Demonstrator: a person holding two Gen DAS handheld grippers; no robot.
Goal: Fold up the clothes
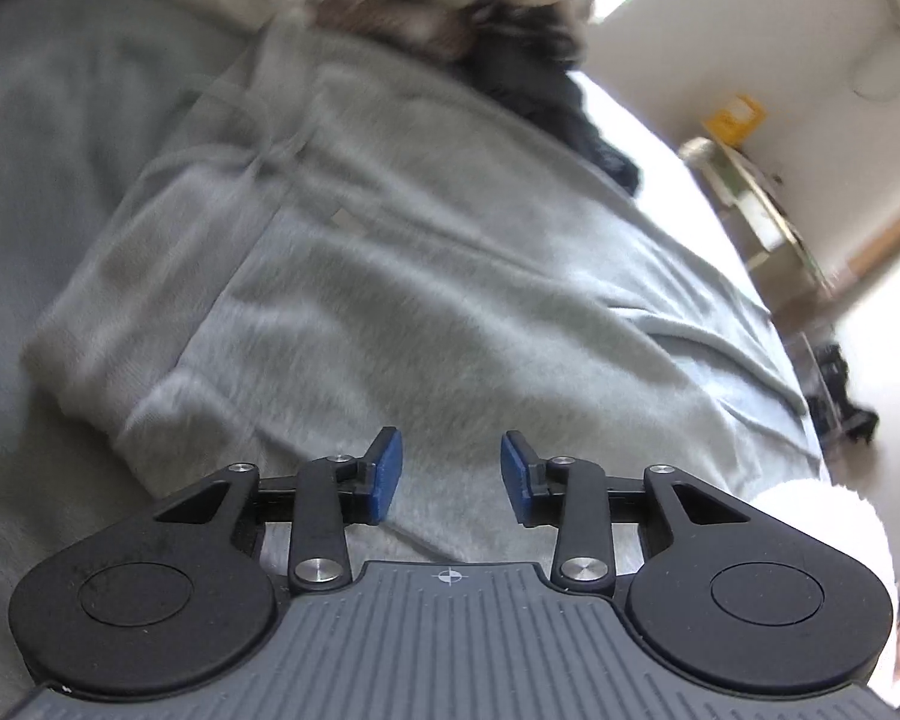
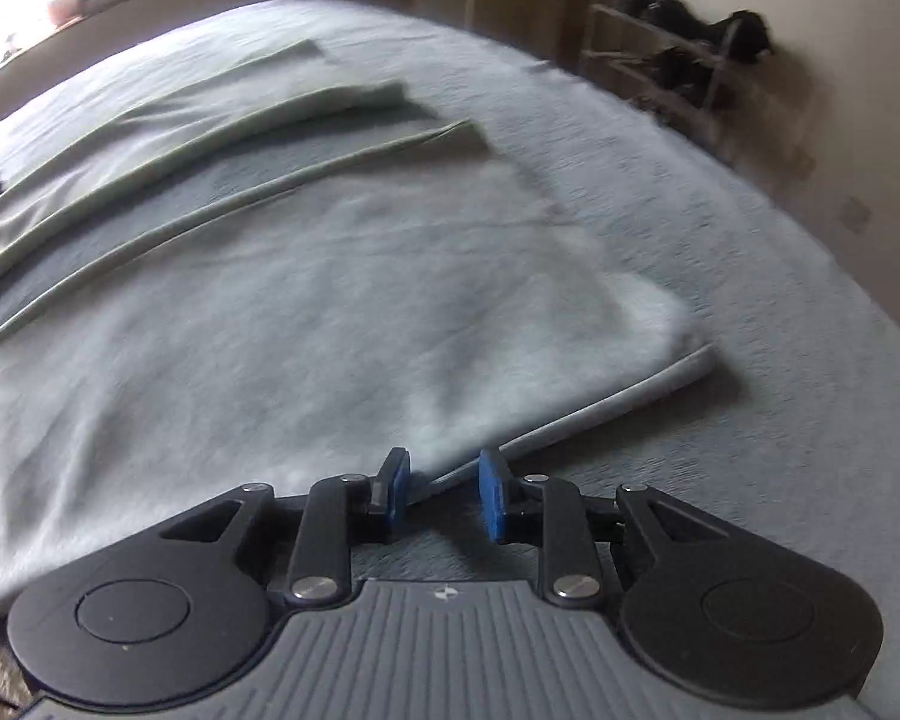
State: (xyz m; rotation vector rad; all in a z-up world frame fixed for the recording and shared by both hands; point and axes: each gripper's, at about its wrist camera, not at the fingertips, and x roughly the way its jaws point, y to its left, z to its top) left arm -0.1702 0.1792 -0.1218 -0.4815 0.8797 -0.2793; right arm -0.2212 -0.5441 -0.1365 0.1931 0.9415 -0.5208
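A light grey fleece garment (image 1: pixel 426 276) lies spread on a grey bed cover (image 1: pixel 42 120), its waistband and drawstring toward the upper left. My left gripper (image 1: pixel 451 474) hovers open just above the fabric, with nothing between its blue pads. In the right wrist view the same grey garment (image 2: pixel 330 312) lies flat, partly folded, with long narrow parts (image 2: pixel 222 120) stretched toward the far left. My right gripper (image 2: pixel 443 495) is open over the garment's near hem edge, which runs between the pads without being pinched.
A pile of other clothes, cream, brown and black (image 1: pixel 450 6), sits at the far end of the bed. A rack with clutter (image 1: pixel 768 216) stands past the bed's right edge. A shoe rack (image 2: pixel 672 60) stands against the wall beyond the bed cover (image 2: pixel 810 420).
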